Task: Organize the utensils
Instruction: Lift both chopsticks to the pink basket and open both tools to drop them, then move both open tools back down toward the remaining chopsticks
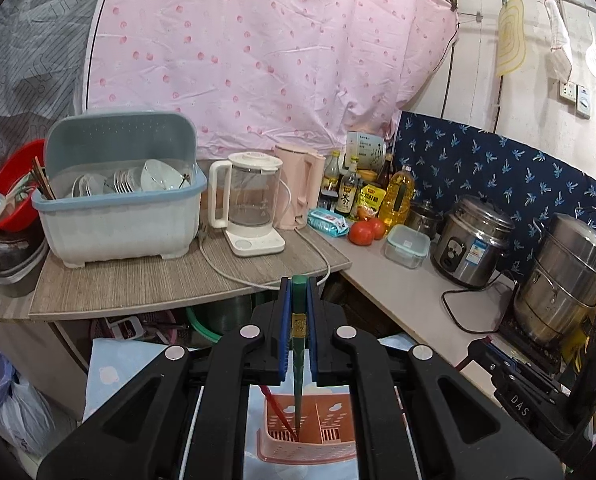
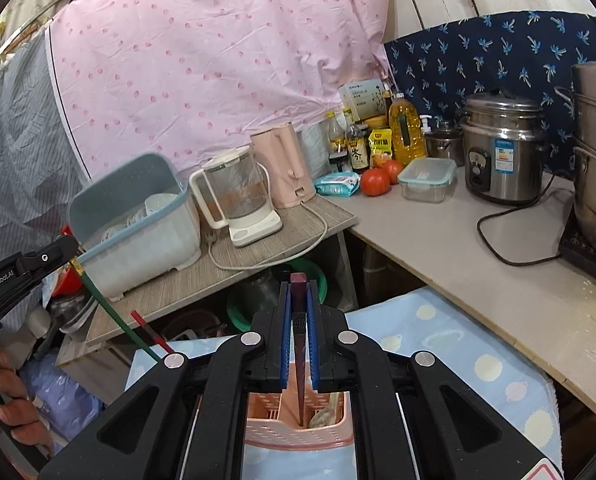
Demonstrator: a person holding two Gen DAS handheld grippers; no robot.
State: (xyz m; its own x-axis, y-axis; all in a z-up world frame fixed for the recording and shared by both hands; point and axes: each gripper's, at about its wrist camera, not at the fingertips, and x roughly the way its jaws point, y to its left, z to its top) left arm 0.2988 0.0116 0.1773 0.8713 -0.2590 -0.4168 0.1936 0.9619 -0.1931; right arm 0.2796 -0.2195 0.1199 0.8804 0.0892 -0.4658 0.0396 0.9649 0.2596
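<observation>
The left gripper (image 1: pixel 298 292) is seen clamped on a green chopstick (image 1: pixel 298 360), the blue pads pressed against its thick upper end just above a gold band. The chopstick hangs nearly upright, its tip inside a pink slotted utensil basket (image 1: pixel 309 450) standing below on a pale blue patterned cloth (image 1: pixel 110 364). A red chopstick (image 1: pixel 278 412) already leans in the same compartment, its tip close beside the green tip. The right gripper (image 2: pixel 298 292) is seen pinching a dark purple chopstick (image 2: pixel 299 360) in the same manner, point down, with its tip inside a compartment of the basket (image 2: pixel 298 436); which compartment cannot be told. Some pale item lies in the section just to the right of it and cannot be identified. In the right wrist view the left gripper (image 2: pixel 72 258) appears at the left edge, held by a hand (image 2: pixel 6 404), with the green chopstick (image 2: pixel 114 316) slanting down from it and the red chopstick (image 2: pixel 150 330) beside that. Behind, on a wood-grain shelf (image 1: pixel 138 280), a blue-grey dish rack (image 1: pixel 118 208) with bowls and plates, a glass kettle (image 1: pixel 250 204) and a pink kettle (image 1: pixel 298 184) are noted; well apart from the basket.
</observation>
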